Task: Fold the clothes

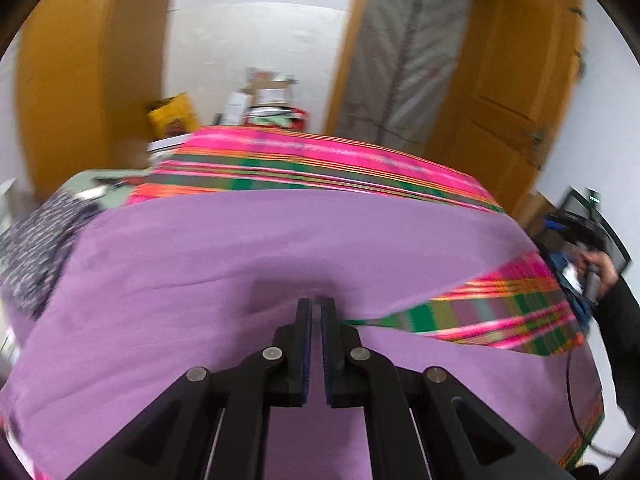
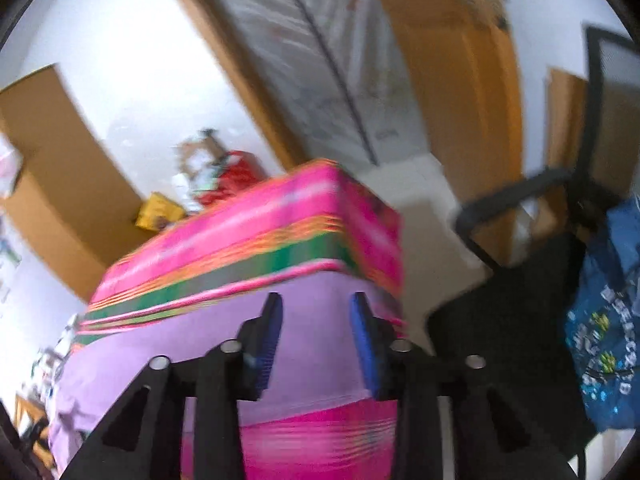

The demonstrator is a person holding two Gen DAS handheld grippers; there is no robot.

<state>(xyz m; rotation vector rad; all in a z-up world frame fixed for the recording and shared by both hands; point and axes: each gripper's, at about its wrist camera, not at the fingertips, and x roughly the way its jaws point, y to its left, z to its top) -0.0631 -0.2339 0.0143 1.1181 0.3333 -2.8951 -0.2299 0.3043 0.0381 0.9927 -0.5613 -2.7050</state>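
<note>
Lilac garment [image 1: 248,248]: one piece, spread flat over a worktop covered in a pink, green and orange striped cloth [image 1: 304,156]; occupies the near and middle field of both wrist views.

Left hand-held gripper [image 1: 316,304]: nearest item, at 6 o'clock in its own view. Jaws pressed together, apparently pinching a fold of the lilac fabric at their tips; a small raised ridge sits just ahead of them. Judged purpose: holding an edge so it can be carried over.

Right hand-held gripper [image 2: 316,308]: at 6 o'clock in its own view, jaws spread, nothing between the blue pads [image 2: 362,336]; lilac fabric lies beneath. Likely positioned to take a second hold.

Striped cloth, exposed strip at 3 o'clock in the left view, where the garment is lifted back.

Dark patterned cloth [image 1: 36,248]: 9 o'clock, beside the garment.

Black chair [image 2: 520,320]: 3 o'clock in the right view, blue printed fabric [image 2: 604,340] draped on it.

Boxes and clutter [image 1: 264,100]: 12 o'clock, beyond the worktop, before a white wall and wooden doors.
</note>
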